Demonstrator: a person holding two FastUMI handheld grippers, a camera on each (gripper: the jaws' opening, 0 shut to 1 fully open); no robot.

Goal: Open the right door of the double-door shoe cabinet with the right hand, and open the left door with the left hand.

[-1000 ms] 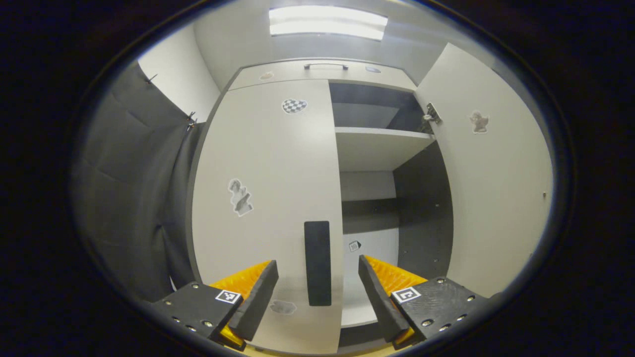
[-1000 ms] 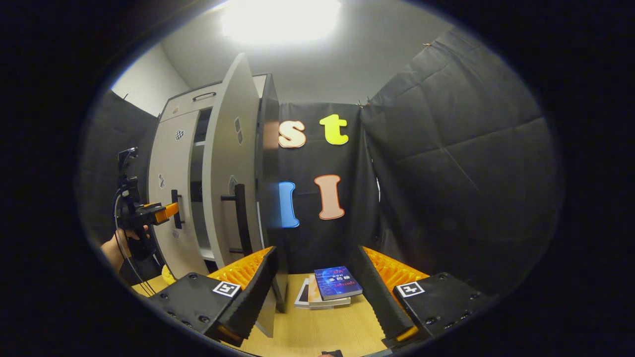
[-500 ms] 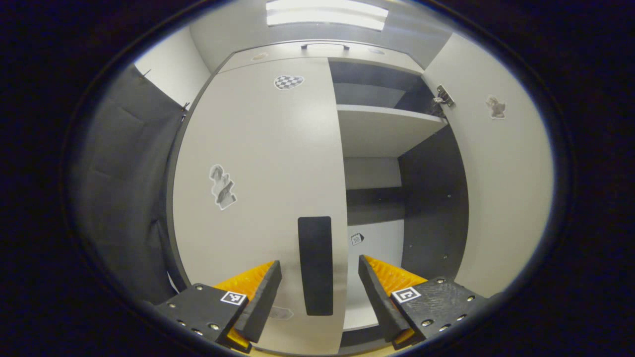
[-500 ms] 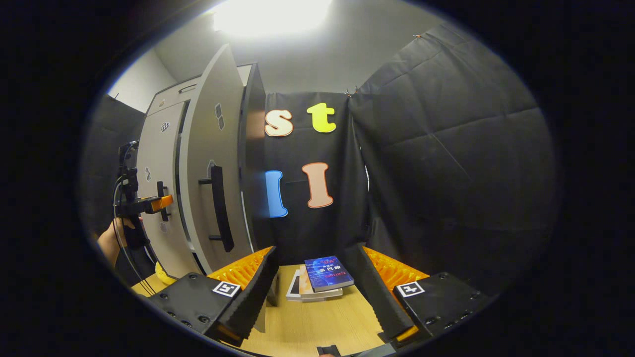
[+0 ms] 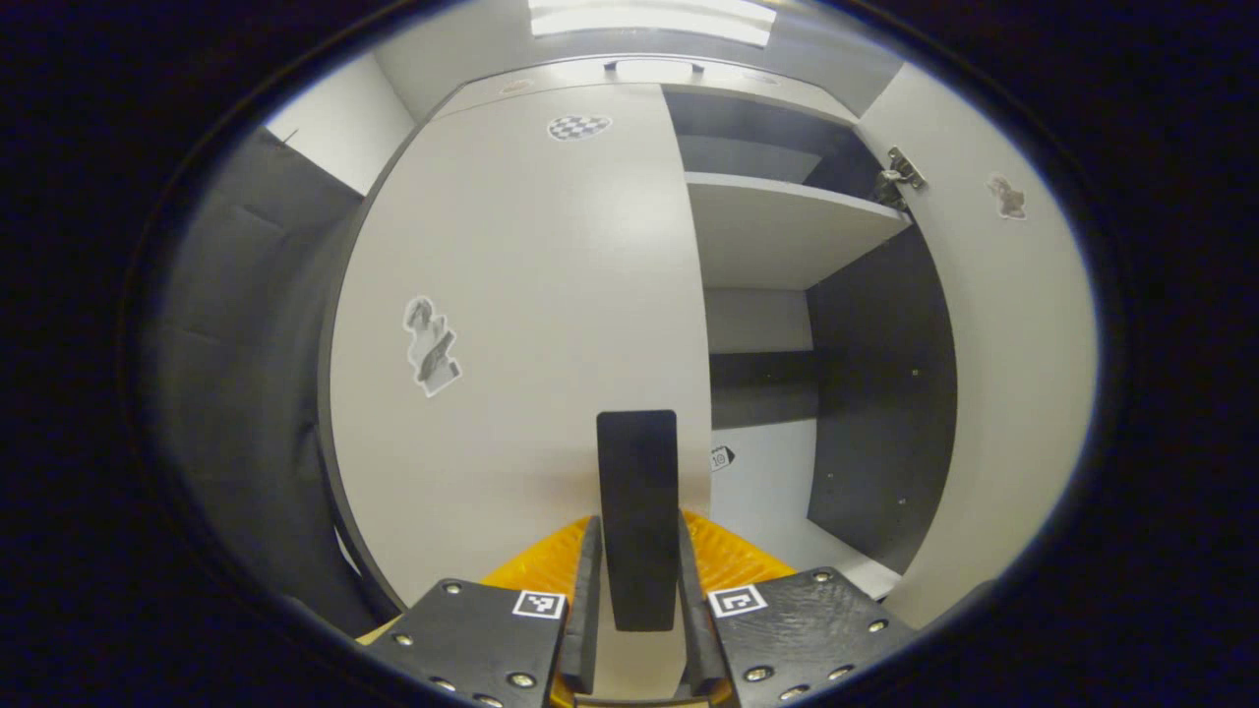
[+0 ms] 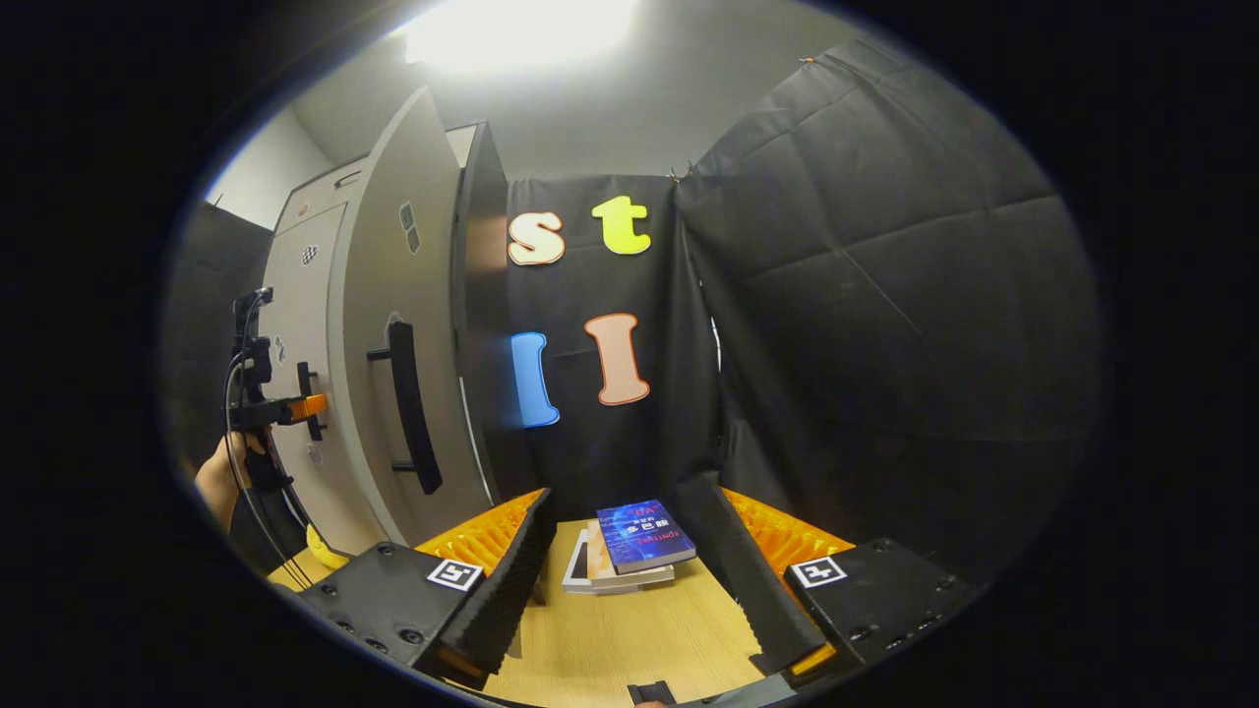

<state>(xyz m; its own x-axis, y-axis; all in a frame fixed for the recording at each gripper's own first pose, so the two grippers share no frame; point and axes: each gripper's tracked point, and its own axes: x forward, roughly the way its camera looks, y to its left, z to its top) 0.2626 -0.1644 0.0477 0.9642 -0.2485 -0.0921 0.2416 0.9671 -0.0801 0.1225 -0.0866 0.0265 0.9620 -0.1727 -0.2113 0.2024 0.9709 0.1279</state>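
Handle (image 5: 637,516) of the left door (image 5: 521,295) is standing upright directly between my left claw's (image 5: 637,629) fingers, which are pinching it from both sides. Its long axis is running vertically, straight ahead of that claw. Right door (image 6: 389,324) is hanging open, ahead and left of my right claw (image 6: 629,580), which is gaping wide, holding nothing. Judgement: left door is awaiting the pull.

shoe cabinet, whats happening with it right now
A person is opening a double-door shoe cabinet with a claw in each hand. The right door is swung open, showing the shelves inside. The left claw is shut on the left door's black handle, with that door closed. The right claw is open, off to the side above a wooden surface with stacked books.
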